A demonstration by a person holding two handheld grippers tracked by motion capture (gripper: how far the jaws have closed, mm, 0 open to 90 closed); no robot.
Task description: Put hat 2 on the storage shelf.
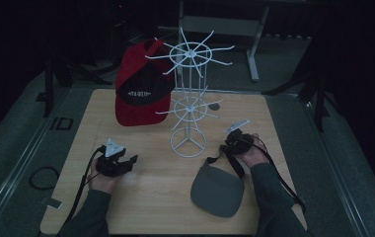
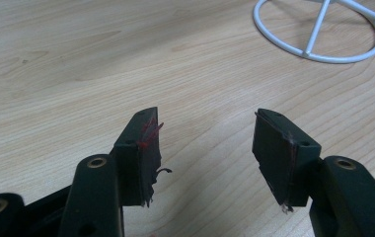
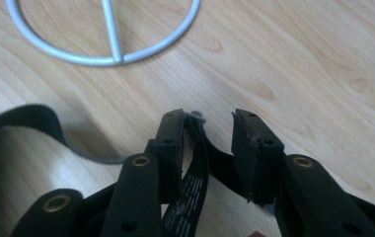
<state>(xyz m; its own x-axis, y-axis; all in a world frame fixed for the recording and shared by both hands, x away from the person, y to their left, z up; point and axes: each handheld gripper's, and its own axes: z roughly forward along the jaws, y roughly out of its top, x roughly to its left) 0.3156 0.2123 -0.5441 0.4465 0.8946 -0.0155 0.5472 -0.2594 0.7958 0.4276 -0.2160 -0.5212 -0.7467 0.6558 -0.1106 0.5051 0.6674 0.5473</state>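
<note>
1. The worktop [image 1: 151,197] was a square board of pale wood grain with rounded corners, standing in a dark room; grey floor lay on both sides of it, and a loop of black cable [image 1: 43,177] lay on the floor to its left.
2. The left gripper [image 1: 126,162] rested low over the near-left part of the worktop, held in the person's left hand [image 1: 102,180]. In the left gripper view its jaws stood well apart over bare wood, with nothing between them.
3. A red and black cap [image 1: 138,89] hung at the far left of the worktop, on an arm of the white wire rack [image 1: 189,98].
4. The rack stood upright near the middle, with two tiers of radiating arms and a ring base [image 2: 321,32] flat on the wood.
5. A grey visor [image 1: 217,190] lay flat on the near-right part of the worktop, its black strap [image 3: 195,168] leading up to the right gripper [image 1: 231,143].
6. The right gripper, held in the right hand [image 1: 250,155], sat just beyond the visor. Its jaws were partly apart, the strap lying between them against one pad; no clamped grip was visible.
7. Behind the worktop, the grey legs of a metal frame [image 1: 254,49] stood in shadow.
</note>
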